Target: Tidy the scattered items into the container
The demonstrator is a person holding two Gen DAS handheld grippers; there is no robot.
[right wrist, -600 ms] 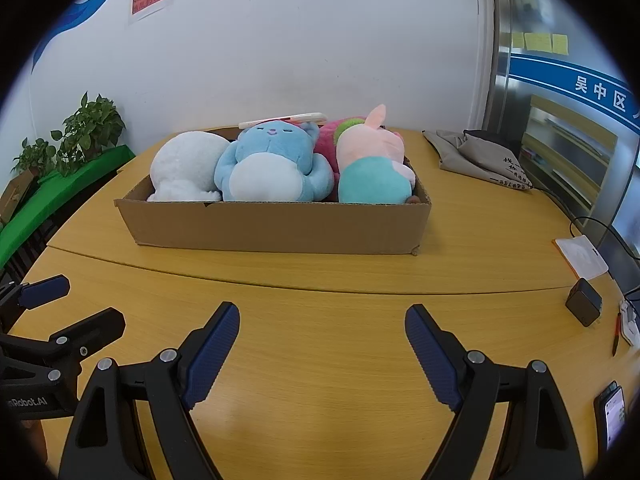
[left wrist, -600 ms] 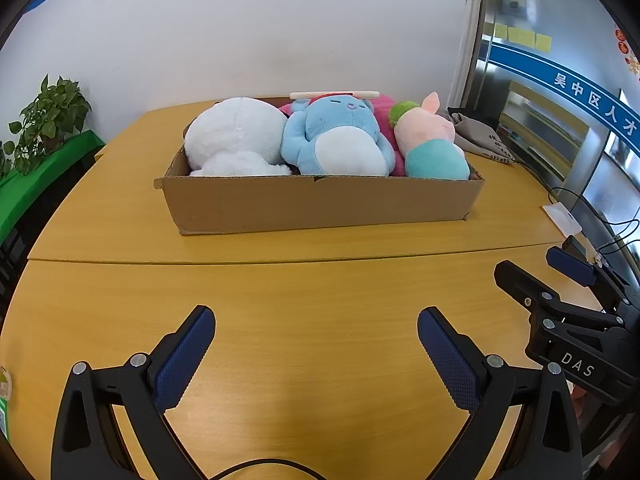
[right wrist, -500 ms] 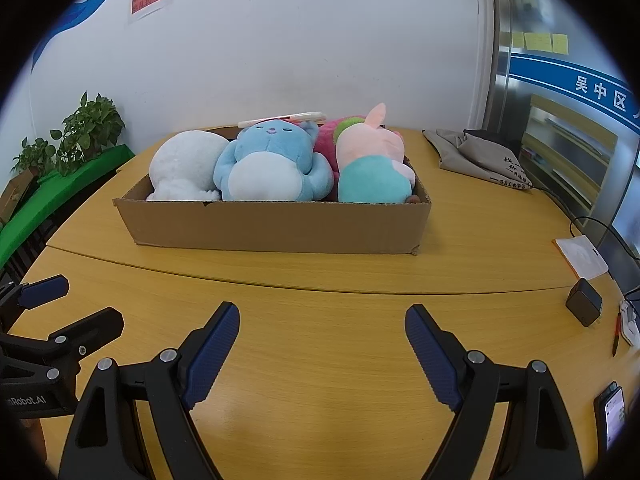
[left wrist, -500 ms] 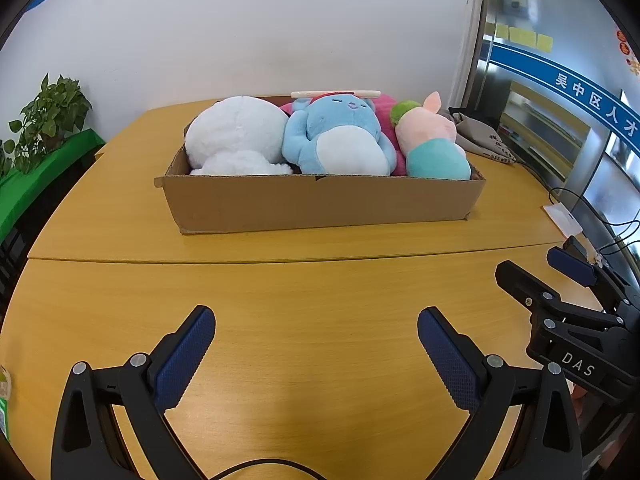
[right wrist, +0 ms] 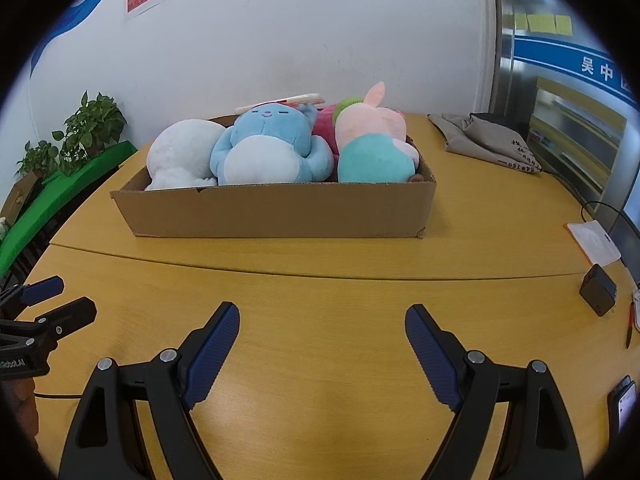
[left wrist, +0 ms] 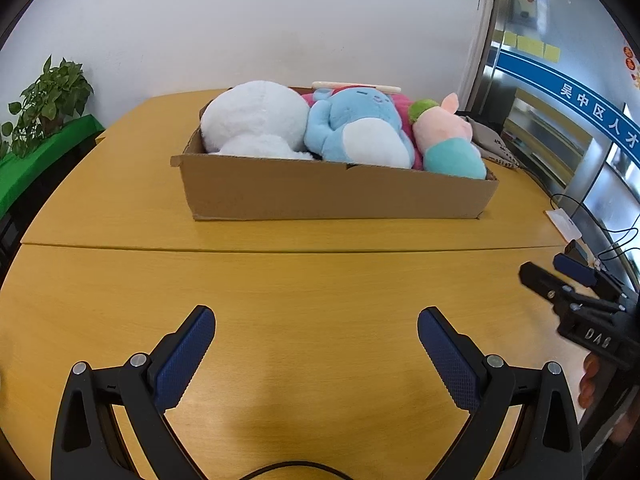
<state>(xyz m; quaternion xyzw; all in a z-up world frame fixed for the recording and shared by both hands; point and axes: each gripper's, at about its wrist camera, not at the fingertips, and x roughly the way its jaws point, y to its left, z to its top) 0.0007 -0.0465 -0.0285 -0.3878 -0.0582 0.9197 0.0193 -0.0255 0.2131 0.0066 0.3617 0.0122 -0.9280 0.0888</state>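
Left wrist view: we see the left hand-held gripper (left wrist: 316,322) in the foreground, its two blue-padded fingers (left wrist: 182,362) standing wide apart with nothing between them, above bare wooden tabletop (left wrist: 312,280); beyond a seam in the tabletop sits the cardboard box (left wrist: 336,194), and inside it, from left to right, lie a white plush toy (left wrist: 256,120), a blue plush toy (left wrist: 356,128) and a pink-and-teal plush toy (left wrist: 448,148), packed against one another, with a magenta plush (left wrist: 404,102) partly hidden behind the blue one; a flat pale object at the box's back edge we cannot identify; at the right edge we see the right hand-held gripper (left wrist: 560,274) from the side, its jaws parted and empty; a potted plant (left wrist: 48,100) stands at far left, off the tabletop.

Right wrist view: we see the right hand-held gripper (right wrist: 322,322) with its blue pads (right wrist: 434,362) apart and empty over the tabletop (right wrist: 320,292); the cardboard box (right wrist: 280,210) lies ahead, holding the white plush toy (right wrist: 180,152), the blue plush toy (right wrist: 272,144) and the pink-and-teal plush toy (right wrist: 372,148); a grey cloth bag (right wrist: 488,140) lies right of the box, well apart from it; a small black block (right wrist: 598,290) and a white card (right wrist: 594,242) rest near the right edge; the left hand-held gripper (right wrist: 50,298) enters at far left, open.
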